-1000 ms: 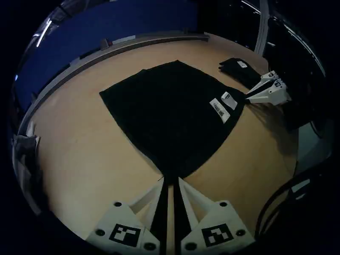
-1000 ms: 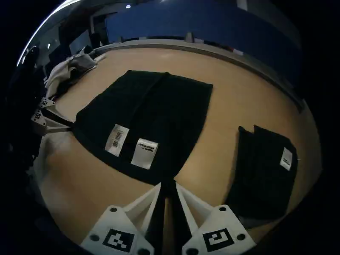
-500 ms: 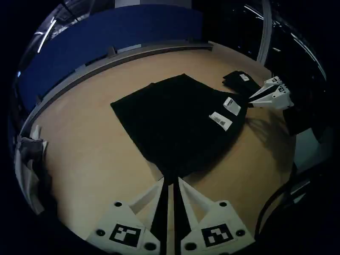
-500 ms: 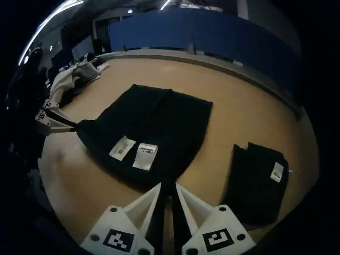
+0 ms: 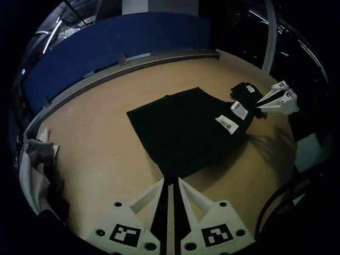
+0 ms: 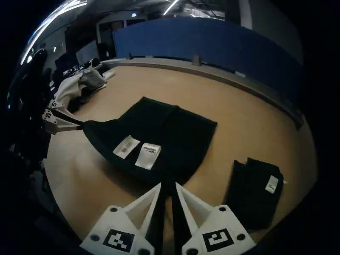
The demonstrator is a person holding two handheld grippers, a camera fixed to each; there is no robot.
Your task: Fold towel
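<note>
Left hand-held gripper [image 5: 171,178] and right hand-held gripper [image 6: 168,183] pinch raised towel [image 5: 191,127] edge

No wording is legible. The black towel [image 6: 170,127] carries two white tags: a barcode tag [image 6: 126,146] and a printed tag [image 6: 147,154], its print too small. The folded towel [image 6: 250,199] bears another tag [image 6: 271,184]. Square coded markers [image 6: 117,240] sit behind the fingers [image 6: 143,205].

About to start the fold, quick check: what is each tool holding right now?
Left tool: closed on one near corner of the black towel.
Right tool: closed on the other near corner.
</note>
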